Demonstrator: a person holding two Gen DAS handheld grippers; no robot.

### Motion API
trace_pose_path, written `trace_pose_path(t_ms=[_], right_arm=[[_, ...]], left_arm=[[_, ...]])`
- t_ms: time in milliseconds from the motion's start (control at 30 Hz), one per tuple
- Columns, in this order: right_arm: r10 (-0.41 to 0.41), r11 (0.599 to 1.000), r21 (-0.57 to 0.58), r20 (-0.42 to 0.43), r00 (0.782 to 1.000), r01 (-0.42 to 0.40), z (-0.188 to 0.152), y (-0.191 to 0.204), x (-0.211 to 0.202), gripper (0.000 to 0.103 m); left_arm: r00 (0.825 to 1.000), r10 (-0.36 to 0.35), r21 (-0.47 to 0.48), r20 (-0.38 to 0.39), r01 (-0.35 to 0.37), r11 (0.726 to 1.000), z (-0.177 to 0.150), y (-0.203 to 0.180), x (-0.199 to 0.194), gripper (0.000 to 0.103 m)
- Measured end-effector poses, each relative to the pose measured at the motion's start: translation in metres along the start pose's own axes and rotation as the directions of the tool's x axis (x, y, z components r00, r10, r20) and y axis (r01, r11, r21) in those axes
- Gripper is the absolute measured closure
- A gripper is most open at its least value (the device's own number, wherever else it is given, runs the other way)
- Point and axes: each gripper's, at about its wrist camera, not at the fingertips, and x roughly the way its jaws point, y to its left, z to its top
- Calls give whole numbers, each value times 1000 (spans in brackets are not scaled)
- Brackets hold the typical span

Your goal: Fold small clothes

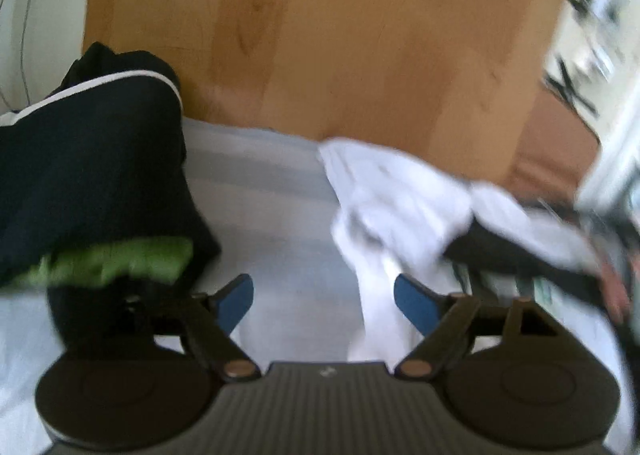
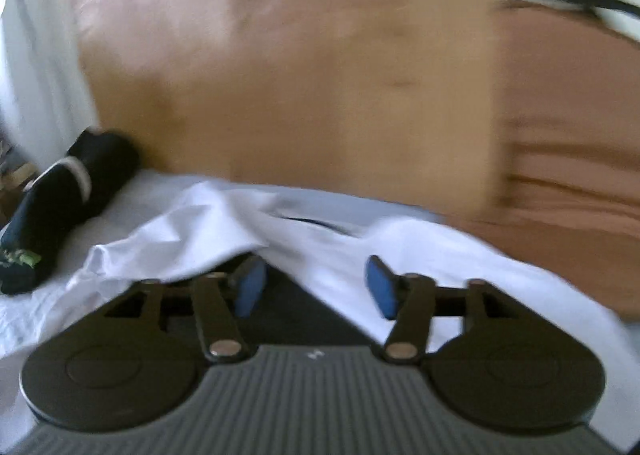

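blur: white garment [image 1: 396,199] | cut off: dark garment [image 1: 80,159] — left edge

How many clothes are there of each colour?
White garment: 1
Dark garment with a white stripe, a green patch showing at its near edge: 1
Total: 2 clothes, both on the pale sheet. Blur may hide more.

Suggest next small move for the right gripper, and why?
Probably close the right gripper on the white garment. Its jaws stand open with a fold of that cloth lying between the blue pads, and the left gripper is open too, so nothing is held yet.
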Motion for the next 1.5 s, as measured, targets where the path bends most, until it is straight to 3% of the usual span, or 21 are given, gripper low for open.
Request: trace_pose_path(t_ms=[67,100,133,167,233,367,433,467,533,700,800,833,867,900,933,967,1067,1133,1233,1400,1500], right_arm=[[98,993,81,-87,991,-91,11,4,42,31],[93,995,55,-116,989,-87,14,11,56,76],[14,1000,-18,-117,993,-16,17,19,65,94],[-121,988,-108,-69,990,113,20,25,76,94],[-321,938,-150,-23,947,314,25,21,94,94],[-280,960,-33,-22,960,279,22,19,78,80],[-251,967,-44,20,968,252,16,29,51,41],[-248,967,-47,46,968,250,12,32,37,40],[-197,979,-44,42,979,199,9,42,18,41],[-7,1000,-8,-54,999,7,3,80,13,41],[-12,999,-31,-151,988,8,-8,107,44,40],[-23,999,-35,-184,983,17,-14,112,56,43],[-37,999,-37,-194,980,31,-20,116,66,51],[-63,996,-65,-153,986,53,-21,125,69,75],[-57,997,-61,-154,987,48,-18,132,73,93],[-25,999,-24,-146,989,22,-12,136,76,95],[96,995,22,-102,990,-94,-1,148,92,96],[84,996,3,-165,983,-85,-7,157,115,95],[97,995,26,-147,984,-94,-9,154,116,91],[78,992,102,-68,995,-71,-22,132,52,65],[13,991,134,16,1000,-15,-53,100,-12,64]], left_arm=[[1000,2,69,-26,0,998,-21,-10,-12,27],[999,2,99,-47,2,995,-31,-15,-17,32],[998,-2,126,-67,10,992,-40,-19,-18,59],[996,0,148,-85,13,989,-50,-21,-21,77],[998,39,211,-52,-27,977,-64,-26,-30,87],[999,18,223,-45,-8,975,-72,-28,-39,83],[999,-14,219,-48,24,975,-70,-24,-40,66],[998,-34,211,-47,43,977,-70,-22,-40,51],[997,-73,188,-34,78,979,-71,-19,-39,45],[991,-136,126,-16,137,982,-72,-13,-31,45],[993,-120,143,7,118,983,-76,-16,-33,50],[994,-110,147,4,108,983,-78,-18,-33,62],[995,-98,152,11,95,984,-80,-21,-34,82],[994,-112,156,6,110,982,-81,-21,-34,94],[991,-135,158,5,133,979,-83,-20,-34,98],[987,-161,159,17,156,975,-83,-19,-38,98],[972,-230,172,49,219,960,-86,-15,-47,98],[968,-241,175,63,227,958,-87,-15,-49,98],[969,-241,158,60,229,960,-87,-13,-51,96],[948,-305,119,87,294,948,-85,-3,-58,81],[927,-354,98,124,344,934,-85,5,-62,72]])
